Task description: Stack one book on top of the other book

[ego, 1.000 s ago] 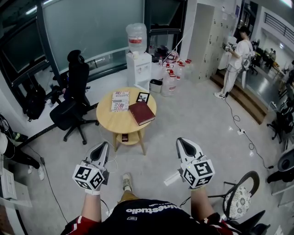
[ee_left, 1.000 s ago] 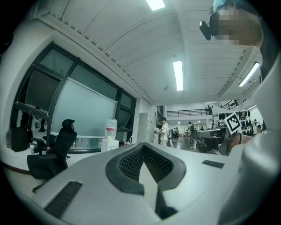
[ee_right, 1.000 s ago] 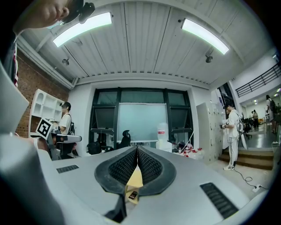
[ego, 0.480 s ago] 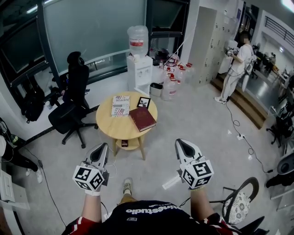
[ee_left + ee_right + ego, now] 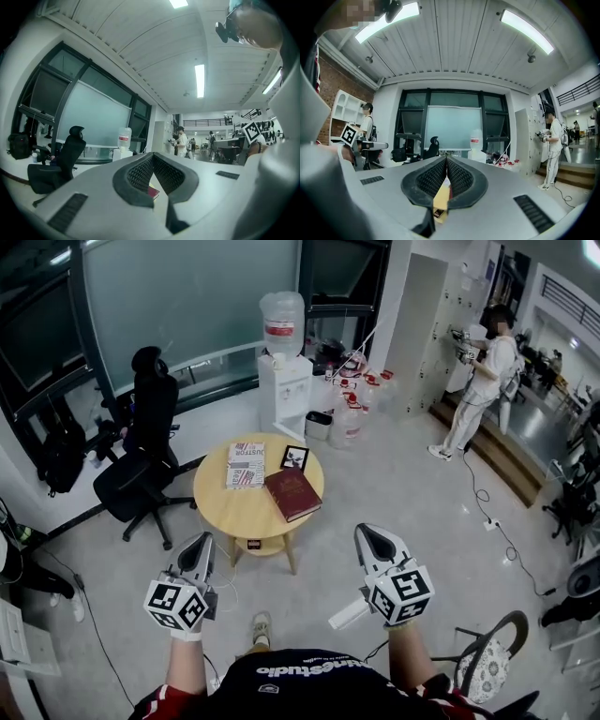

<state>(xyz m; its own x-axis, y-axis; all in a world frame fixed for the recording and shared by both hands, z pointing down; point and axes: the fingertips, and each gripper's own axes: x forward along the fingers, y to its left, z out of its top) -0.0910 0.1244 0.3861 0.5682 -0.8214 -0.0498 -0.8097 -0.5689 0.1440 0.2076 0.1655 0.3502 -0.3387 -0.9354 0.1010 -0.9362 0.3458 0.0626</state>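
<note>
- Head view: the white book (image 5: 246,465) lies at 11 o'clock on the round table (image 5: 234,517), with the red book (image 5: 293,494) at 3 o'clock, just beside it and unstacked.
- The left gripper (image 5: 202,549) and right gripper (image 5: 370,538) are both clenched on nothing, with the table at their 12 o'clock.

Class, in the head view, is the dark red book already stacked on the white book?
No, the dark red book lies beside the white book, both flat on the round table.

The round table (image 5: 225,514) looks like pale matt wood. The dark red book (image 5: 293,494) has a dull hard cover, the white book (image 5: 246,465) printed paper. The floor (image 5: 403,484) is smooth, a bit shiny. The left gripper (image 5: 152,155) is matt grey plastic, its pads (image 5: 138,174) black and dimpled.
</note>
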